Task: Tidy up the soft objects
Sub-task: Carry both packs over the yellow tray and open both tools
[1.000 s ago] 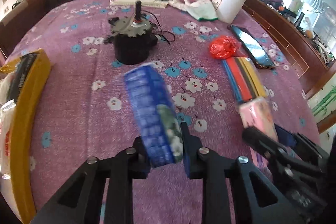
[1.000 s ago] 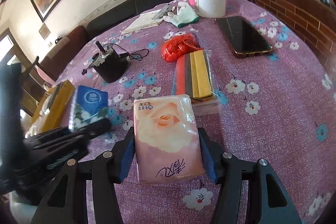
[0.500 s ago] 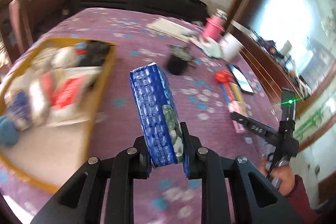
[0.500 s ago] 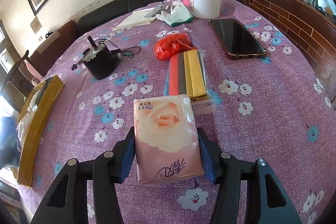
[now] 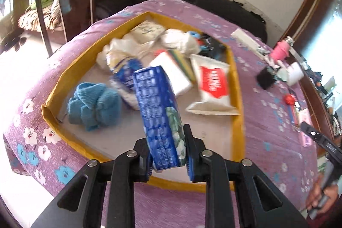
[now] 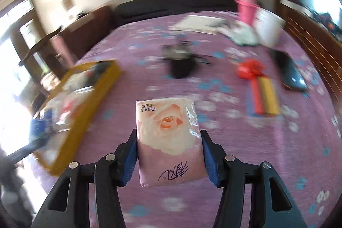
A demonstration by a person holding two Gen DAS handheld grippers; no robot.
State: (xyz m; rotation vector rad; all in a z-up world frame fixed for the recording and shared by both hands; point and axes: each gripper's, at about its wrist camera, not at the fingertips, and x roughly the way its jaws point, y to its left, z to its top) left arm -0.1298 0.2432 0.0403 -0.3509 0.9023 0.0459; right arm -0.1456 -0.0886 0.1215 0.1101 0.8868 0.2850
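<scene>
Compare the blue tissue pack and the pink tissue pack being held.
The blue tissue pack is gripped on edge in the left gripper, over the yellow tray; the pink tissue pack lies face-up in the right gripper, over bare tablecloth. Both are clamped, off the table.

Tray [image 5: 236, 87] crowded — near corner bare.

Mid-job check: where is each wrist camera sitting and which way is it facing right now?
Left wrist: behind the left claw, looking down over the yellow tray of soft items; claw shut on the blue tissue pack; the person's right hand at lower right.
Right wrist: behind the right claw, facing across the purple floral tablecloth; claw shut on the pink tissue pack.
Shared: the yellow tray, tablecloth, pink bottle and red bag.
</scene>
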